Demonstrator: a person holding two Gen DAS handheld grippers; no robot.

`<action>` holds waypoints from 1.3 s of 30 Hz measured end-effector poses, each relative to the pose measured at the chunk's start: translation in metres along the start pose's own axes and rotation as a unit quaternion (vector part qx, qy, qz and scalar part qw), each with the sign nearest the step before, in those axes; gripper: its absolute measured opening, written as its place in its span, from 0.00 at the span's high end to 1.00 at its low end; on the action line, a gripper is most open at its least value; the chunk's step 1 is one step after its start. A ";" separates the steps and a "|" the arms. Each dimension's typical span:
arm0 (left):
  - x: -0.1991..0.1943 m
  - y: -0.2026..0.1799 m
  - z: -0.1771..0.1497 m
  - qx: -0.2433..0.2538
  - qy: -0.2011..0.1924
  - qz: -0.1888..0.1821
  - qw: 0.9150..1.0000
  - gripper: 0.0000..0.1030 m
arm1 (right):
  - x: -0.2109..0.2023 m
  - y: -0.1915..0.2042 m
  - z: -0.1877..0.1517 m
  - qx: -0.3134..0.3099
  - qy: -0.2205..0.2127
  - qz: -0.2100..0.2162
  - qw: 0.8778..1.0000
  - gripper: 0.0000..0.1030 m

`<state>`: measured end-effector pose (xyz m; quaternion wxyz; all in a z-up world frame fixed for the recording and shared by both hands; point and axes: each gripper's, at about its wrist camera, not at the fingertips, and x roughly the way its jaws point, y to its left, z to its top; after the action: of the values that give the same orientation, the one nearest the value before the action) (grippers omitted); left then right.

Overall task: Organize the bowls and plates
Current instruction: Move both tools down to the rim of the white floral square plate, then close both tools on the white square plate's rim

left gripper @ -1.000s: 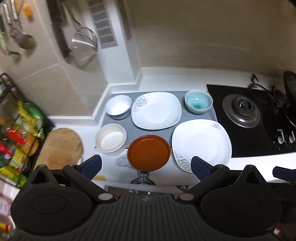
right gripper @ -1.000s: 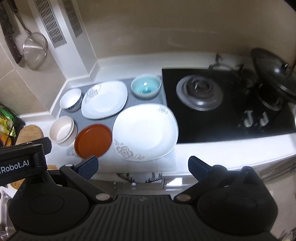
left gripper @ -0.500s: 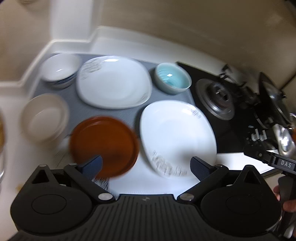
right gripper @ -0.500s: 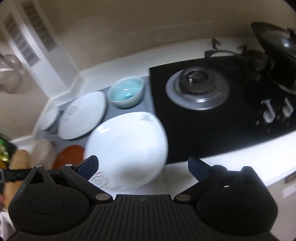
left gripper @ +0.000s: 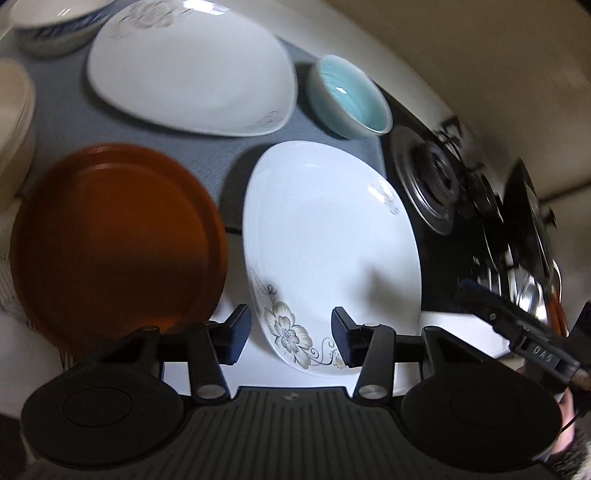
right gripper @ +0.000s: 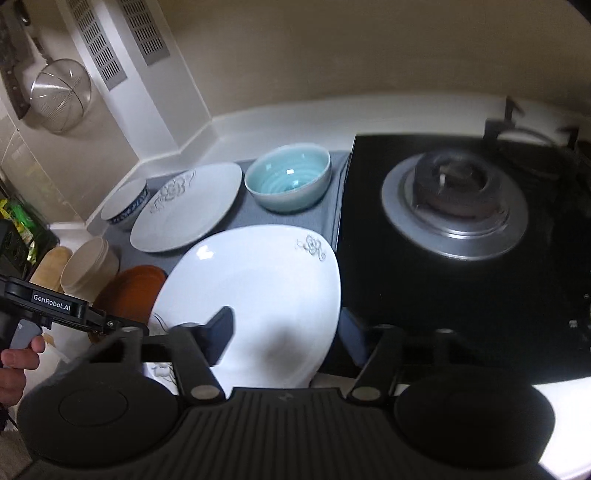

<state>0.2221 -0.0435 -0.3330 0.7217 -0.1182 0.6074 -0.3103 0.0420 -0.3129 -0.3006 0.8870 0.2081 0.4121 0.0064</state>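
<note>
A large white floral plate (left gripper: pixel 332 251) lies at the counter's front, next to the stove; it also shows in the right wrist view (right gripper: pixel 258 291). My left gripper (left gripper: pixel 291 338) is open, its fingers on either side of the plate's near flowered edge. My right gripper (right gripper: pixel 286 338) is open, over the plate's near right edge. An orange plate (left gripper: pixel 114 240) lies to the left. A second white plate (left gripper: pixel 192 70), a teal bowl (left gripper: pixel 351 99), a blue-patterned bowl (left gripper: pixel 48 26) and a cream bowl (right gripper: pixel 88 267) sit around on the grey mat (left gripper: pixel 74 122).
A black gas stove (right gripper: pixel 461 221) with a burner is right of the plates. A strainer (right gripper: pixel 61 96) hangs on the left wall. A wooden board (right gripper: pixel 50 266) and a rack of packets are at far left.
Both grippers have dropped down and forward toward the large white plate. Their jaws have narrowed but stay open. The dishes have not moved.
</note>
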 end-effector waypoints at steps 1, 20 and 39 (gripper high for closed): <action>0.004 0.002 0.002 -0.012 0.003 0.004 1.000 0.52 | 0.003 -0.006 0.003 0.006 0.003 0.007 1.000 0.36; 0.045 -0.010 0.037 -0.087 0.018 0.080 0.993 0.63 | 0.082 -0.072 0.017 0.079 0.101 0.109 0.986 0.81; 0.053 -0.021 0.041 -0.089 0.026 0.117 0.989 0.65 | 0.088 -0.076 0.011 0.093 0.129 0.144 0.977 0.75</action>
<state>0.2587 -0.0998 -0.3543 0.7237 -0.1022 0.6608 -0.1710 0.0962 -0.3706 -0.3870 0.7931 0.3443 0.4874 0.1223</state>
